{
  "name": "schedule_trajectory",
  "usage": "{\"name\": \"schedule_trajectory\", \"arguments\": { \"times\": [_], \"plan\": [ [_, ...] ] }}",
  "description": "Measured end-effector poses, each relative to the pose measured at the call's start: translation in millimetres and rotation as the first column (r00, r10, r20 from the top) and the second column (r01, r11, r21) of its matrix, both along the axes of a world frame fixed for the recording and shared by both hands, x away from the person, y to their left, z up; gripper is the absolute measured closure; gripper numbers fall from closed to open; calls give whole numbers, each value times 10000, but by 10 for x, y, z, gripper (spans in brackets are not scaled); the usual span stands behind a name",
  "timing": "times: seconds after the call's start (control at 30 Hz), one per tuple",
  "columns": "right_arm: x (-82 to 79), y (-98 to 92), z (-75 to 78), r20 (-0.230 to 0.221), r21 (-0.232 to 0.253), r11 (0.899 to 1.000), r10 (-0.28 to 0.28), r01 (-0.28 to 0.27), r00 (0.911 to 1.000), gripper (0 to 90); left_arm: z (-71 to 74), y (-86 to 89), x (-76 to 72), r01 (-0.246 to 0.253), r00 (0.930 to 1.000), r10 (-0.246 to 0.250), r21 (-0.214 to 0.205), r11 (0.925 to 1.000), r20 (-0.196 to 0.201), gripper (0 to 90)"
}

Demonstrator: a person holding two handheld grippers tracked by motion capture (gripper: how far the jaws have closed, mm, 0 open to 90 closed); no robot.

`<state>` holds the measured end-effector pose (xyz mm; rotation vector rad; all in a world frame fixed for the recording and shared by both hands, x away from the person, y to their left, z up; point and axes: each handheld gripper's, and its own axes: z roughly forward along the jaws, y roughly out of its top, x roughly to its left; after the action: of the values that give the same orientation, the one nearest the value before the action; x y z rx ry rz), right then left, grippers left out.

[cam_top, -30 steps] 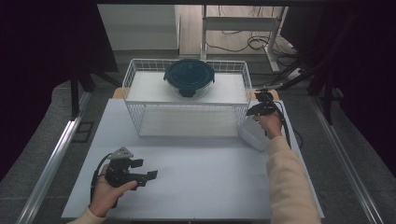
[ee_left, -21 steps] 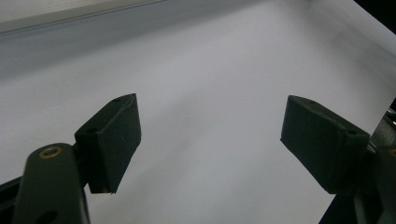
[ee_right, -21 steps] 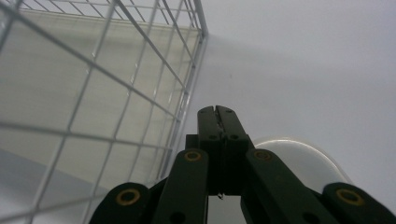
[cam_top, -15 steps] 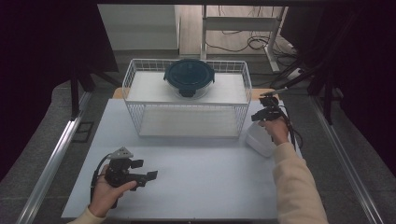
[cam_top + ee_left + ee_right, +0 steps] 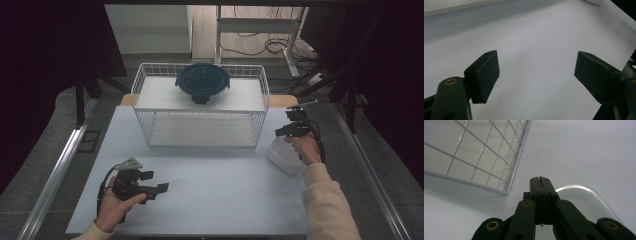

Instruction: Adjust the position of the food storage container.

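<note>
R claw [image 5: 281, 132], pressed together, now sits farther from the wire basket [image 5: 200, 112] vs before, over white container [image 5: 283, 156] at table's [image 5: 220, 185] right edge. L claw [image 5: 161, 189] spread, unmoved.

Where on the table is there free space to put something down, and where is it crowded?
The widest bare patch of the table lies between the left gripper, the wire basket and the white container. A narrower strip runs left of the basket. The right edge is crowded: the right gripper, jaws shut, hangs over the container beside the basket. The basket's shelf carries a lidded bowl.
</note>
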<state>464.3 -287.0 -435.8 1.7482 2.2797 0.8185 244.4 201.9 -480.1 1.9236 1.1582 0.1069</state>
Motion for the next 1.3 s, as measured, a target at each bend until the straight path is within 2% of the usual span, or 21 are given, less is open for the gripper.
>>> {"name": "schedule_trajectory", "arguments": {
  "times": [0.1,0.17,0.27,0.37,0.57,0.83,1.1,1.3],
  "plan": [
    [-41,-98,83,369,242,9997,-76,67,9993,888,-2,4,0,-5,10000,5,20,10000,2,199],
    [-56,-179,129,653,114,9999,-44,37,9979,887,-4,7,1,-5,10000,5,32,10000,4,199],
    [-48,-301,171,980,-160,9998,128,-113,9951,887,-10,3,3,8,10000,-8,59,10000,-9,200],
    [5,-403,174,1038,-745,9970,274,-197,9942,888,-10,-2,4,-7,10000,7,87,10000,-16,200],
    [131,-537,73,701,-1704,9842,606,-479,9957,888,-24,17,8,-112,9999,113,89,9999,-61,200],
    [152,-593,-92,87,-2396,9669,930,-882,9956,888,-39,31,10,-149,9999,150,116,9998,-86,201],
    [12,-512,-91,-260,-2499,9564,1494,-1512,9884,889,-34,27,7,-73,9999,74,123,9999,-69,201],
    [-219,-379,-117,-379,-1880,9664,1714,-1755,9845,890,-26,17,-1,-17,10000,18,93,10000,-49,201]
  ]
}}
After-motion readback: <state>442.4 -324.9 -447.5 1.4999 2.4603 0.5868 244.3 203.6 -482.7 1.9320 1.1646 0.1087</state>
